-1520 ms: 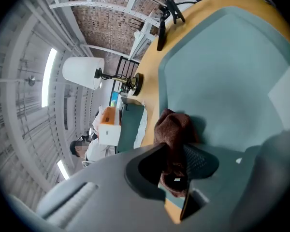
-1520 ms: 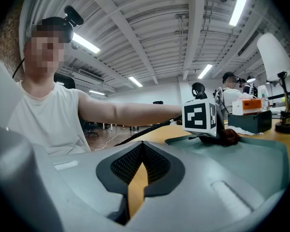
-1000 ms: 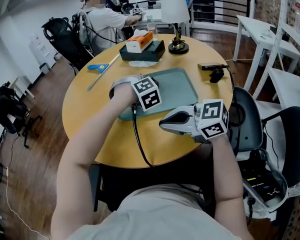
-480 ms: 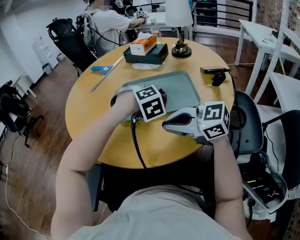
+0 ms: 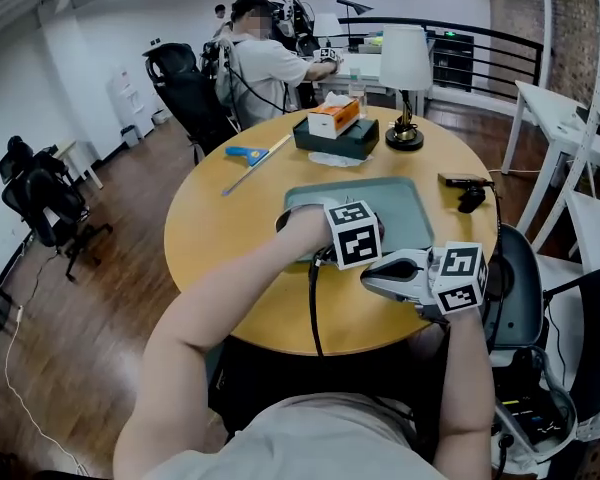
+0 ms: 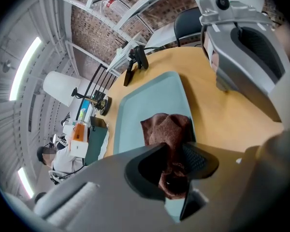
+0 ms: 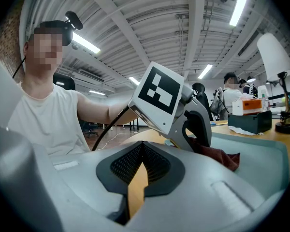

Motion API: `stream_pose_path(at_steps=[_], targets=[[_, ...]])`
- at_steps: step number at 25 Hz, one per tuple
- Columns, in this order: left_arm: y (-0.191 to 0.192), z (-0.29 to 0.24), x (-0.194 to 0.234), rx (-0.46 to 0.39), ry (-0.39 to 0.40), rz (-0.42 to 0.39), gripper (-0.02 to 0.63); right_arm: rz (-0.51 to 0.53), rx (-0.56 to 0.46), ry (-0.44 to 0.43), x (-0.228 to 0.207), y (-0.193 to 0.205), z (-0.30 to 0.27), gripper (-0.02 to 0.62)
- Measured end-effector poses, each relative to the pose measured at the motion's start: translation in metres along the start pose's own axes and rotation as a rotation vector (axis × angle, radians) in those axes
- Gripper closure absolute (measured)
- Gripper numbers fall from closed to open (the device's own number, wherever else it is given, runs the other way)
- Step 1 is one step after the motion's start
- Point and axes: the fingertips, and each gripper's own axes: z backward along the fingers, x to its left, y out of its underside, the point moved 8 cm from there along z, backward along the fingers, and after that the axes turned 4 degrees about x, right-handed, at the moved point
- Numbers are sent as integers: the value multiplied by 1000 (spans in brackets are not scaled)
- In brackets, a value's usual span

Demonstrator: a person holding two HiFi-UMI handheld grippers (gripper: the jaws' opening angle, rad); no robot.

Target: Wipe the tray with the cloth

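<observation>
A teal tray (image 5: 405, 203) lies on the round wooden table (image 5: 230, 238). My left gripper (image 6: 176, 166) is shut on a brown cloth (image 6: 166, 129), which rests on the tray (image 6: 145, 100) near its front edge. In the head view its jaws are hidden under its marker cube (image 5: 353, 233). My right gripper (image 5: 375, 270) hovers over the table just off the tray's front right corner, its jaws shut with nothing in them (image 7: 142, 146). The right gripper view shows the cloth (image 7: 222, 157) hanging from the left gripper onto the tray (image 7: 261, 151).
At the table's far side stand a lamp (image 5: 405, 68), an orange tissue box (image 5: 332, 118) on a dark box and a blue tool (image 5: 248, 154). A black gadget (image 5: 468, 190) lies right of the tray. A person (image 5: 270, 63) sits beyond. Chairs (image 5: 515, 278) stand close on the right.
The left gripper has slid the cloth a little to the right along the tray's front. The head view has lifted. The right gripper stays by the tray's corner.
</observation>
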Motion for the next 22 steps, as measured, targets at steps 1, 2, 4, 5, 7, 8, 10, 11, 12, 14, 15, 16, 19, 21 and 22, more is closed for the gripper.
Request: stream_pose_path(at_steps=[1, 2, 4, 5, 7, 8, 10, 11, 12, 14, 15, 16, 19, 21, 22], targets=[[-4, -1, 0, -10, 3, -4, 505, 0, 0, 1, 0, 0, 0, 594], [-8, -2, 0, -23, 7, -9, 505, 0, 1, 3, 0, 0, 0, 594], [-15, -4, 1, -40, 15, -11, 505, 0, 1, 5, 1, 0, 0, 594], [-16, -6, 2, -43, 15, -9, 505, 0, 0, 5, 1, 0, 0, 594], [-17, -10, 7, -40, 5, 0, 505, 1, 0, 4, 1, 0, 0, 594], [-17, -13, 11, -36, -7, 5, 505, 2, 0, 4, 1, 0, 0, 594], [-15, -21, 19, -19, -43, 13, 505, 4, 1, 3, 1, 0, -1, 594], [-13, -25, 23, -9, -61, 18, 505, 5, 1, 3, 1, 0, -1, 594], [-12, -30, 27, -2, -75, 24, 505, 5, 1, 3, 1, 0, 0, 594], [-10, -38, 34, 2, -92, 41, 505, 5, 2, 3, 1, 0, 0, 594], [-9, -41, 37, 1, -100, 46, 505, 6, 2, 2, 0, 0, 0, 594], [-8, -44, 41, 2, -111, 47, 505, 7, 2, 2, 0, 0, -1, 594], [-5, -54, 51, 23, -172, 32, 505, 7, -1, 1, 1, 1, -1, 594], [-4, -61, 58, 37, -217, 21, 504, 6, 1, 3, 1, 0, -1, 594], [-3, -64, 61, 40, -235, 20, 503, 6, 2, 3, 1, 0, -1, 594]])
